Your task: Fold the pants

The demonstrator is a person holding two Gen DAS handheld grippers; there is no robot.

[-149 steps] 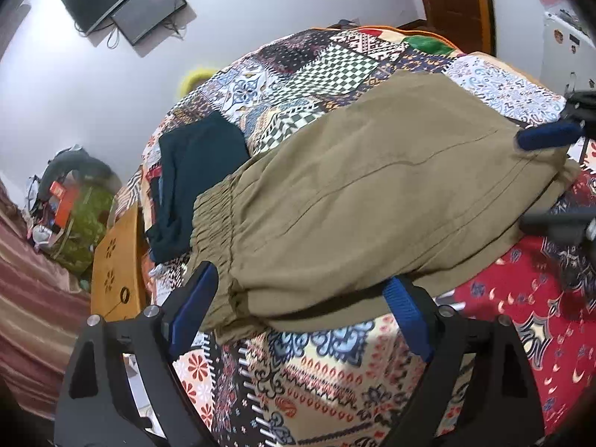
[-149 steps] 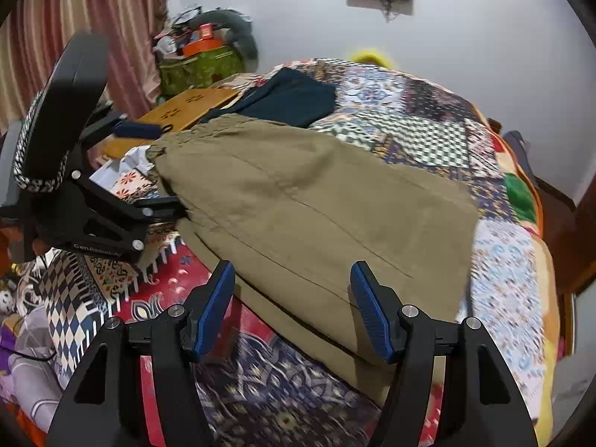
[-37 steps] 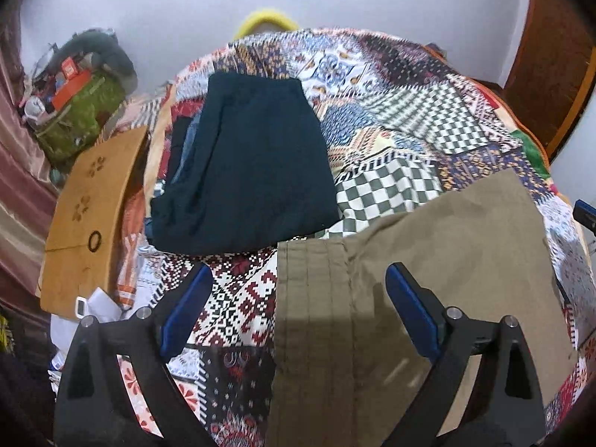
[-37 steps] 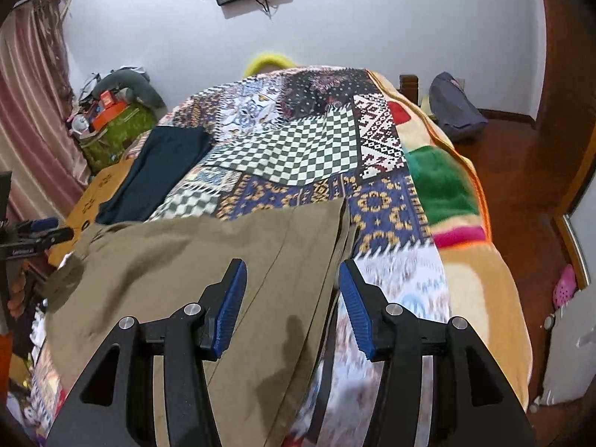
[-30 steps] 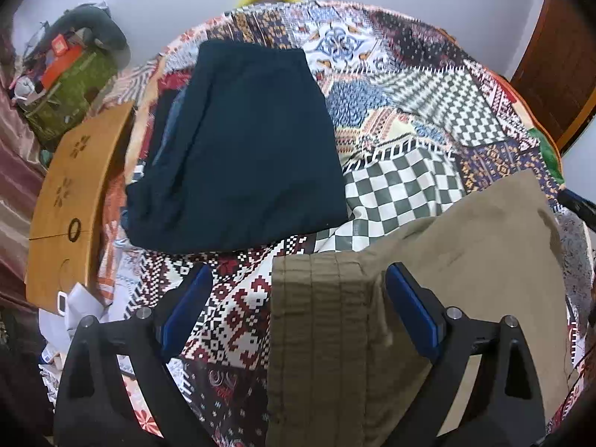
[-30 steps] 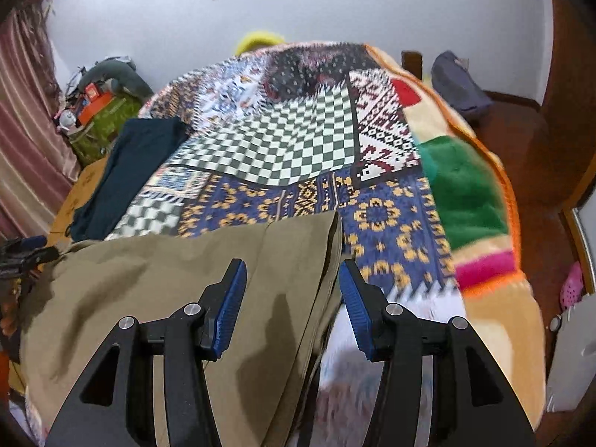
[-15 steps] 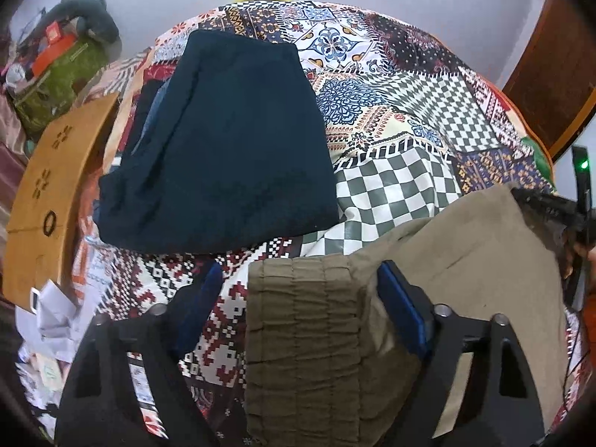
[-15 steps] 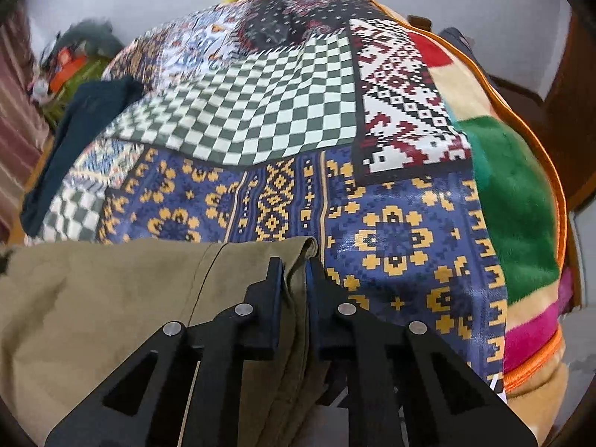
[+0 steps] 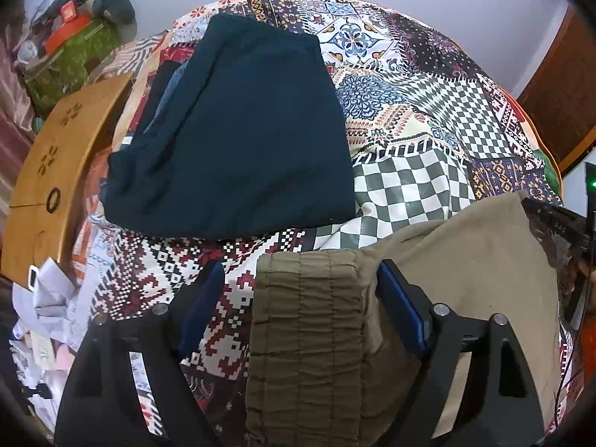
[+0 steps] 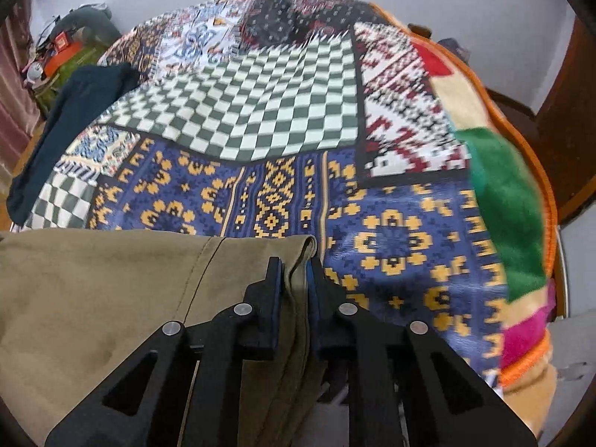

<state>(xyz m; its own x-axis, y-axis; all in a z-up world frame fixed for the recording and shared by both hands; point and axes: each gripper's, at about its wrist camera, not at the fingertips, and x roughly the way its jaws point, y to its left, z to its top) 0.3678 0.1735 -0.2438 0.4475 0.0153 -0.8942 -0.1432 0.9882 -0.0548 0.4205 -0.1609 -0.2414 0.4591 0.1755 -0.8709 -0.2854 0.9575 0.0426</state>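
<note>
Khaki pants (image 9: 465, 260) lie across the patchwork bedspread (image 9: 409, 111), with the gathered elastic waistband (image 9: 309, 316) nearest the left wrist camera. My left gripper (image 9: 298, 272) straddles the waistband's corner. Its jaws stand wide, and a strip of bedspread shows between the left pad (image 9: 201, 298) and the cloth. In the right wrist view the pants (image 10: 111, 290) end in a folded hem corner (image 10: 303, 246). My right gripper (image 10: 295, 264) pinches that hem between its pads, and its jaws are opening slightly with the cloth still between them.
A folded dark teal garment (image 9: 242, 130) lies on the bed beyond the waistband. A wooden board (image 9: 56, 156), a green bag with clutter (image 9: 70, 56) and loose papers (image 9: 48, 298) sit off the left side. The orange-trimmed bed edge (image 10: 521, 111) drops off at right.
The right gripper sank toward the bed and closed its jaws on the pants' hem corner. The left gripper's jaws narrowed a little around the waistband, which now looks more bunched.
</note>
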